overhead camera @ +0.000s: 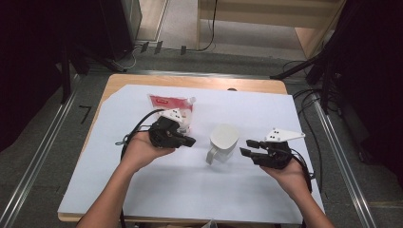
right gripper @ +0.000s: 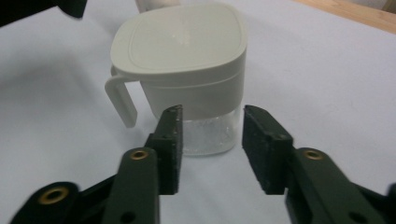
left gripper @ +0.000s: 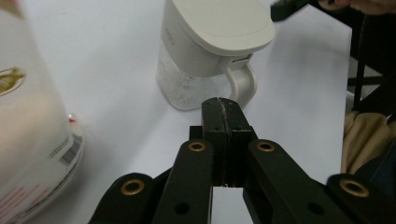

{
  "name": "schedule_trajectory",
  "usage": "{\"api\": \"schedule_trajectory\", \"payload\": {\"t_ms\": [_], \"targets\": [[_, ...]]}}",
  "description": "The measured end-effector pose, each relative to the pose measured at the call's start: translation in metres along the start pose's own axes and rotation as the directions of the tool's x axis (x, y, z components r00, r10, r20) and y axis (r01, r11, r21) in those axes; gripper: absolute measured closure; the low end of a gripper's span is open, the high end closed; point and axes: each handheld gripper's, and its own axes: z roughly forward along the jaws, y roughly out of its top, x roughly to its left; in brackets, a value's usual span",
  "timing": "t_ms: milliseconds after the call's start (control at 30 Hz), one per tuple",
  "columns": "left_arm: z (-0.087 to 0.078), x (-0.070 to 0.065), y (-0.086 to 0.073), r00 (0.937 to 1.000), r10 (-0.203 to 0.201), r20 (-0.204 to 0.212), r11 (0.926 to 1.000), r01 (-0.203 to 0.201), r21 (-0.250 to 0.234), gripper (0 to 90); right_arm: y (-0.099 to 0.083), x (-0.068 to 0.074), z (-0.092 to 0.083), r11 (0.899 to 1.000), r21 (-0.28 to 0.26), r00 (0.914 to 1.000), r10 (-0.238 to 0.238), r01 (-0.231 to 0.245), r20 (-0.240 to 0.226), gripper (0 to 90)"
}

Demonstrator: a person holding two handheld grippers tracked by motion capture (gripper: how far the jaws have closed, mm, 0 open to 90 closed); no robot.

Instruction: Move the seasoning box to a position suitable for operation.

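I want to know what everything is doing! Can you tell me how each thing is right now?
Jug: upright on the table, lid on, nothing holding it.
Pouch: on the table behind the left gripper, untouched.
Left gripper: shut, holding nothing.
Right gripper: open, holding nothing, aimed at the jug.
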Motion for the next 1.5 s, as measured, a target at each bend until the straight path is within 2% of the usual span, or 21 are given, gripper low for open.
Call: {"api": "schedule_trajectory", "payload": {"t_ms": [133, 167, 233, 400, 500, 600, 667, 867, 933, 967, 1200, 1300, 1500], "targets": [[0.014, -0.003, 0.003, 0.9998, 0.017, 0.008, 0.9998, -0.017, 0.004, 90.0, 0.003, 0.0, 0.003, 1.0, 0.026, 1.0, 0.003, -0.003, 0.002, 81.6], [0.017, -0.003, 0.003, 0.9997, 0.023, 0.014, 0.9997, -0.023, 0.002, 90.0, 0.003, 0.001, 0.004, 0.999, 0.032, 0.9998, 0.005, -0.006, 0.021, 85.0], [0.022, -0.003, 0.002, 0.9995, 0.024, 0.02, 0.9997, -0.024, 0.007, 90.0, 0.004, 0.001, 0.006, 0.999, 0.031, 0.9997, 0.01, -0.011, 0.023, 90.0], [0.033, -0.001, 0.0, 0.9996, 0.026, 0.014, 0.9995, -0.026, 0.019, 90.0, 0.006, -0.002, 0.013, 0.999, 0.023, 0.9988, 0.034, -0.035, 0.035, 90.0], [0.036, -0.001, -0.001, 0.9999, 0.017, 0.0, 0.9998, -0.017, 0.012, 90.0, 0.005, -0.006, 0.016, 0.998, 0.025, 0.9981, 0.058, -0.059, 0.018, 90.0], [0.04, -0.001, -0.002, 0.9999, 0.016, 0.006, 0.9998, -0.016, 0.01, 90.0, 0.003, -0.006, 0.017, 0.997, 0.028, 0.997, 0.077, -0.077, 0.006, 90.0], [0.044, -0.002, -0.003, 0.9997, 0.026, -0.001, 0.9994, -0.026, 0.021, 90.0, 0.003, -0.005, 0.019, 0.997, 0.034, 0.9974, 0.072, -0.072, 0.009, 90.0], [0.051, -0.006, -0.003, 0.9996, 0.029, 0.0, 0.9995, -0.029, 0.013, 90.0, 0.003, -0.003, 0.026, 0.997, 0.05, 0.9982, 0.059, -0.059, 0.014, 90.0], [0.052, -0.006, -0.003, 0.9999, 0.014, 0.002, 0.9999, -0.014, 0.007, 90.0, 0.003, -0.002, 0.027, 0.997, 0.059, 0.9984, 0.051, -0.052, 0.025, 90.0], [0.052, -0.005, -0.003, 0.9998, 0.018, 0.001, 0.9996, -0.018, 0.019, 90.0, 0.003, -0.002, 0.027, 0.997, 0.06, 0.9983, 0.053, -0.055, 0.024, 90.0], [0.053, -0.007, -0.004, 1.0, 0.002, 0.002, 1.0, -0.002, 0.01, 90.0, 0.003, -0.003, 0.028, 0.996, 0.053, 0.9974, 0.066, -0.068, 0.029, 90.0], [0.055, -0.01, -0.004, 0.9998, 0.016, 0.005, 0.9998, -0.017, 0.009, 90.0, 0.003, -0.005, 0.029, 0.996, 0.052, 0.9969, 0.074, -0.076, 0.026, 90.0], [0.057, -0.017, -0.005, 0.9999, 0.015, 0.002, 0.9999, -0.015, 0.002, 90.0, 0.005, -0.005, 0.035, 0.995, 0.049, 0.9957, 0.086, -0.087, 0.034, 90.0]]}}
